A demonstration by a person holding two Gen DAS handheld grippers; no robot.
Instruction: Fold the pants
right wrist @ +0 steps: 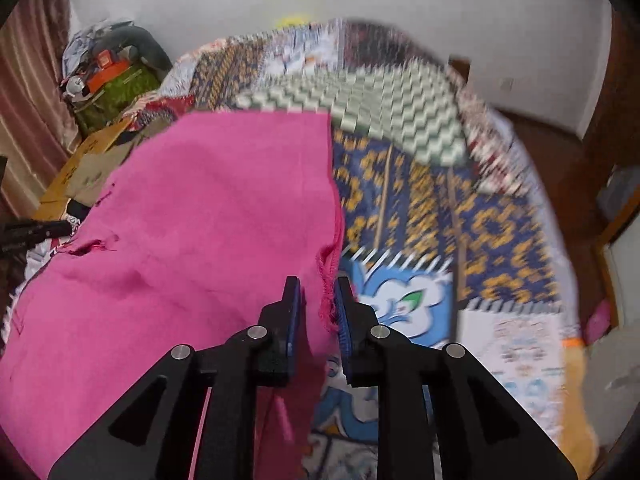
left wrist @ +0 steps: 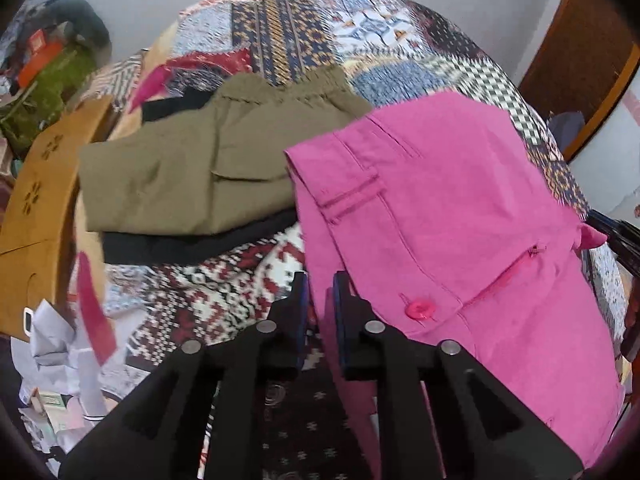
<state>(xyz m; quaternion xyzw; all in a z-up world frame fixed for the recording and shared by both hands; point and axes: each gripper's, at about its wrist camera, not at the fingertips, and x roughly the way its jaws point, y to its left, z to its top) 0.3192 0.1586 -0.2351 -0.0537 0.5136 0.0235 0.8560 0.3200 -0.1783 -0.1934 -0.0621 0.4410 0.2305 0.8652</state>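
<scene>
Two views | left: olive pants [left wrist: 192, 168], button [left wrist: 418, 309] | right: frayed hem [right wrist: 330, 280]

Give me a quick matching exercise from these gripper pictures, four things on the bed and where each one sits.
Things:
1. pink pants
2. olive pants
3. black garment
4. pink button

Places:
A. folded, on top of the black layer
B. sewn on the pink waistband
C. under the olive pile
D. edge lying between the left gripper fingers

Pairs: 1-D, 2-A, 3-C, 4-B
</scene>
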